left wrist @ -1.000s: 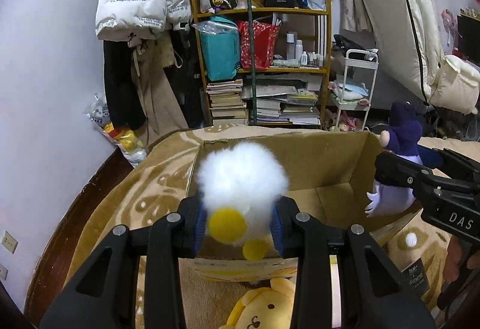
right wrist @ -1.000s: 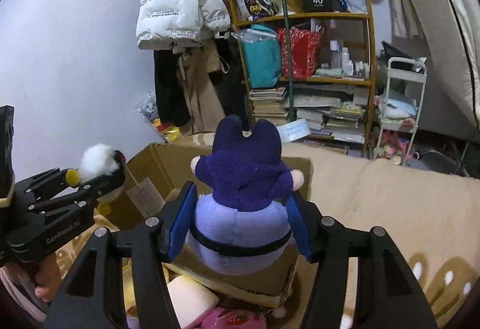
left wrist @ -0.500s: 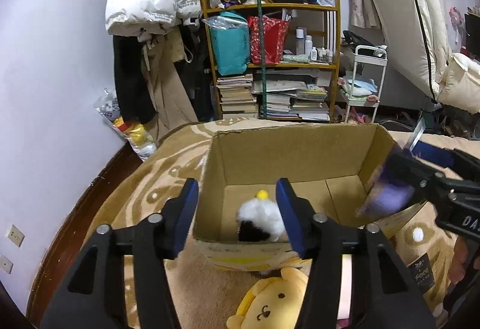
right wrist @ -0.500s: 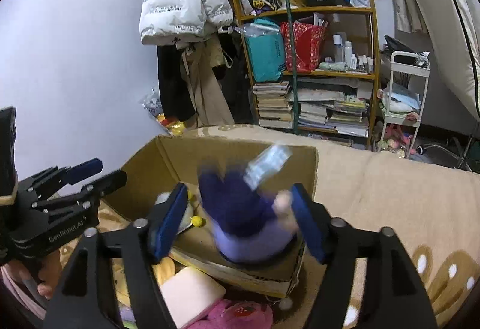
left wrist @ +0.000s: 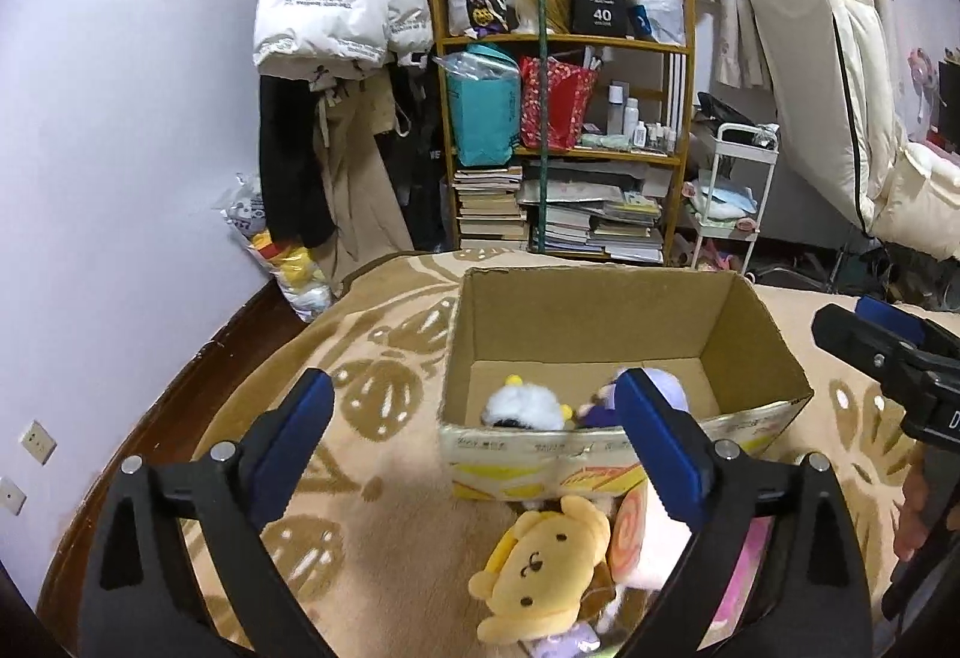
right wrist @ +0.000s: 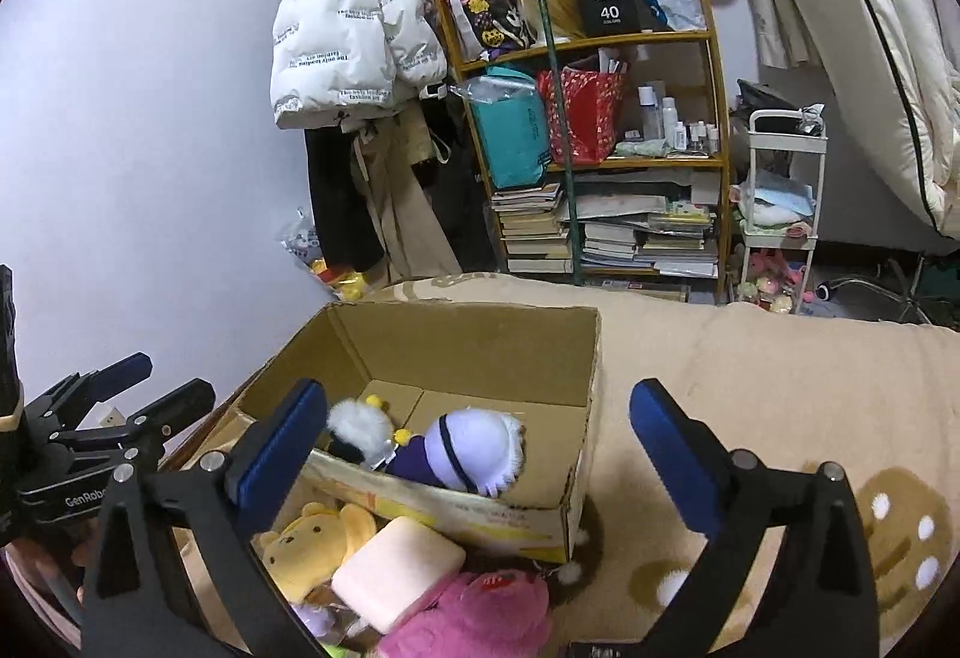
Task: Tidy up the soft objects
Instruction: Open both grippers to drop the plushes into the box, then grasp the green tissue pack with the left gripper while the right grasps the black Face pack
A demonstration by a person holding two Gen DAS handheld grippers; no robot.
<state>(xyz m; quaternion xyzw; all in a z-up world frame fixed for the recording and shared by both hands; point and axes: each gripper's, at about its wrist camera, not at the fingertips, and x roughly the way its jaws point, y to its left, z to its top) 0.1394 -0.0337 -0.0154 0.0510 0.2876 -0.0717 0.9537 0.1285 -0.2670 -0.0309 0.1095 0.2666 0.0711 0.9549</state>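
The right gripper point(right wrist: 477, 433) has just been opening and its jaws stand wide with nothing between them. Just ahead, a purple plush point(right wrist: 465, 451) and a white fluffy toy point(right wrist: 357, 427) lie in the cardboard box point(right wrist: 585, 418). Below its left finger sit a yellow plush point(right wrist: 318, 544) and pink plush point(right wrist: 474, 616).

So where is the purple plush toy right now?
The purple plush toy lies inside the cardboard box, near its front wall, just right of the white fluffy toy in the right wrist view.
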